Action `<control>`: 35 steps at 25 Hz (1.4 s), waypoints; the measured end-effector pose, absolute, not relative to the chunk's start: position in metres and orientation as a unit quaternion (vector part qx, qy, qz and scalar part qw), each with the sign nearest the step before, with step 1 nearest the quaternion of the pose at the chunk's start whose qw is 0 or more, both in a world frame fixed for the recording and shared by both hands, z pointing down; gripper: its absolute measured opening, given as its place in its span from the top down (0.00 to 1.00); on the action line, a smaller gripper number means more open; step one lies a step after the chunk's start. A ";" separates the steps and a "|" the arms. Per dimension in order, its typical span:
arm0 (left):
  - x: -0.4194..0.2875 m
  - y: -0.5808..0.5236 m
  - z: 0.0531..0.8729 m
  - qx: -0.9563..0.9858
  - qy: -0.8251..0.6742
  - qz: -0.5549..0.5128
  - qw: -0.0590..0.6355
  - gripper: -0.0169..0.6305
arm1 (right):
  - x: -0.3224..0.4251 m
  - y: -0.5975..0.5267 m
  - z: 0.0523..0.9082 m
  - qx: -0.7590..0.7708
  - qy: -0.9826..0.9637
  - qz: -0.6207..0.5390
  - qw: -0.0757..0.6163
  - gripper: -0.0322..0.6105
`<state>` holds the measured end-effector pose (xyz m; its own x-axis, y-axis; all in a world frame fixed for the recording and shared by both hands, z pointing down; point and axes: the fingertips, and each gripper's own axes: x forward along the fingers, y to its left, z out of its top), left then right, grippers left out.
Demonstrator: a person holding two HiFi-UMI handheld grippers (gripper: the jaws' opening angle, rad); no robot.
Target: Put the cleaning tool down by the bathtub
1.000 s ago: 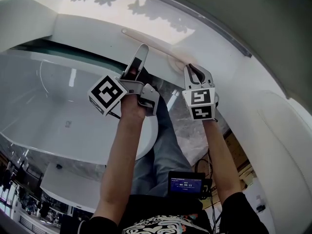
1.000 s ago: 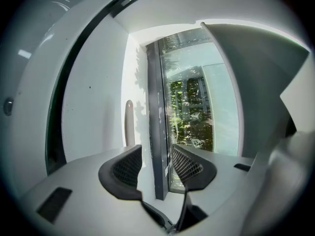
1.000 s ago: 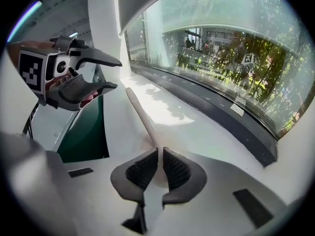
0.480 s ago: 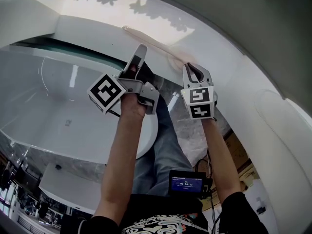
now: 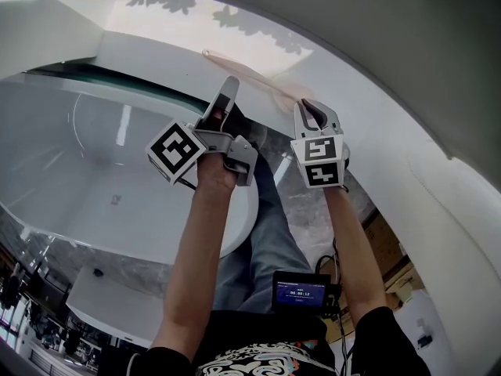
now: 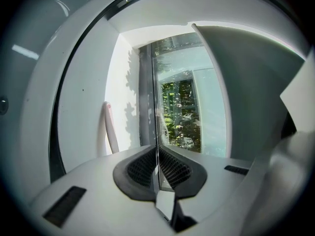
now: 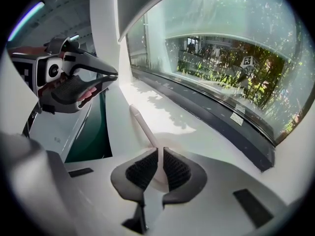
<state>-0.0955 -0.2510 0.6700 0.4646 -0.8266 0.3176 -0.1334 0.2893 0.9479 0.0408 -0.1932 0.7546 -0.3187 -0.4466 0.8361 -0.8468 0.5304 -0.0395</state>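
The cleaning tool (image 5: 243,70), a long pale pink handle with a rounder end, lies on the white ledge (image 5: 156,61) behind the bathtub (image 5: 94,155). In the right gripper view the handle (image 7: 141,123) runs straight into my right gripper (image 7: 161,168), whose pads are shut on its near end. In the head view that gripper (image 5: 317,114) sits at the tool's right end. My left gripper (image 5: 227,92) hovers over the tub's rim, left of the tool, shut with nothing between its pads (image 6: 157,168). The handle (image 6: 109,132) shows beyond it to the left.
A large window (image 7: 221,58) with a dark sill runs along the far side of the ledge. The deep white tub fills the left. Below are the person's legs, a marble floor (image 5: 305,202) and a small screen (image 5: 301,292) at the waist.
My left gripper has drifted slightly to the right above the tub rim. The right gripper and the tool stay where they were on the ledge.
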 end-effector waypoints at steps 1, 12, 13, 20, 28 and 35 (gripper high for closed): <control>-0.097 -0.250 0.669 0.539 -0.450 -0.253 0.665 0.92 | 0.040 -0.194 0.752 0.420 -0.774 0.245 0.406 0.90; -0.100 -0.242 0.617 0.671 -0.473 -0.154 0.550 0.94 | 0.033 -0.198 0.694 0.446 -0.793 0.220 0.353 0.90; -0.102 -0.238 0.610 0.681 -0.476 -0.143 0.538 0.94 | 0.032 -0.196 0.686 0.447 -0.795 0.218 0.348 0.90; -0.117 -0.237 0.576 0.721 -0.482 -0.090 0.490 0.94 | 0.021 -0.196 0.637 0.447 -0.804 0.222 0.323 0.90; -0.131 -0.231 0.533 0.785 -0.528 0.079 0.314 0.94 | 0.022 -0.192 0.576 0.466 -0.815 0.201 0.278 0.90; -0.128 -0.219 0.485 0.811 -0.536 0.143 0.187 0.94 | 0.026 -0.180 0.514 0.487 -0.823 0.168 0.241 0.90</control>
<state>-0.1284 -0.2185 0.4849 0.3852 -0.8157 0.4316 -0.9223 -0.3563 0.1497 0.0261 -0.1804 0.5144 -0.4099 -0.7198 0.5602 -0.8817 0.4701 -0.0411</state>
